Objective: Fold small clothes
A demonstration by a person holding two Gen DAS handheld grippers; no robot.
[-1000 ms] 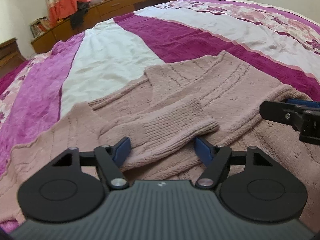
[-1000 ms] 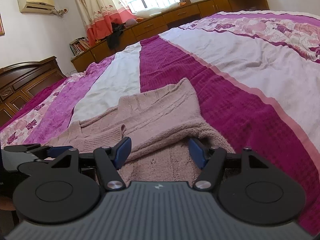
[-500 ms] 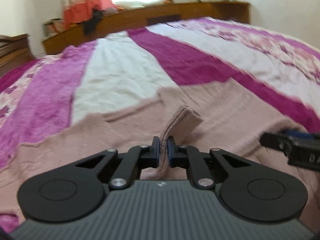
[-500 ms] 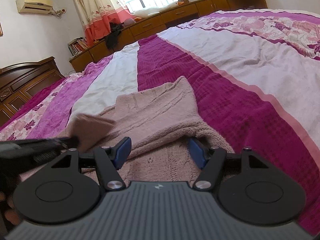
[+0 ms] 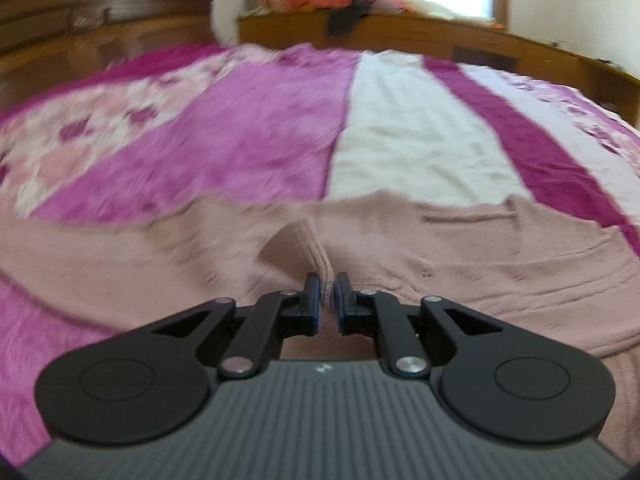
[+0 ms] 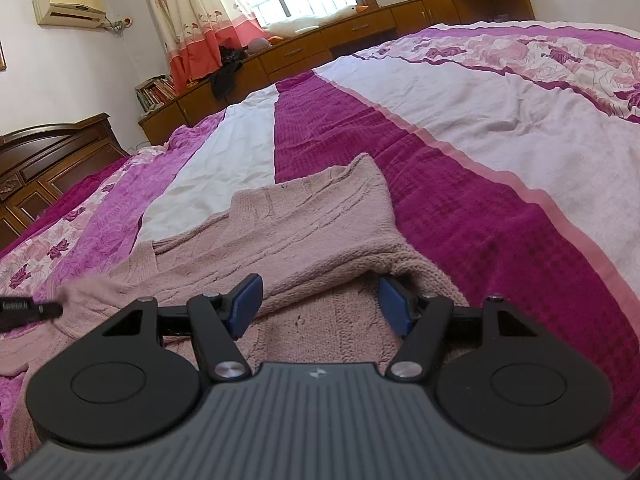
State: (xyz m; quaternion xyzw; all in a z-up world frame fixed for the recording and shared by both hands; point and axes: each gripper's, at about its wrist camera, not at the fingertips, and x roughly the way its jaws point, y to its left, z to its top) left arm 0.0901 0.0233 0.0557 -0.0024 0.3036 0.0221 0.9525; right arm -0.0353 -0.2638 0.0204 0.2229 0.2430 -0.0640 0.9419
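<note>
The left gripper (image 5: 327, 295) pinches the ribbed sleeve cuff (image 5: 316, 254) of the pink knit sweater (image 6: 304, 224), whose body stretches rightward toward the right gripper (image 6: 320, 306), fingers spread wide over it.

sweater (image 6: 304, 232): matt ribbed pink knit | bedspread (image 6: 460, 208): woven textured cloth | headboard (image 6: 48, 164): glossy dark wood | grippers: matt black plastic

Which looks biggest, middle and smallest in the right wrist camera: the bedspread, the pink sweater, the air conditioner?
1. Bedspread, filling most of the view.
2. Pink sweater.
3. Air conditioner, though it hangs far off on the wall, so it only looks tiny.
</note>
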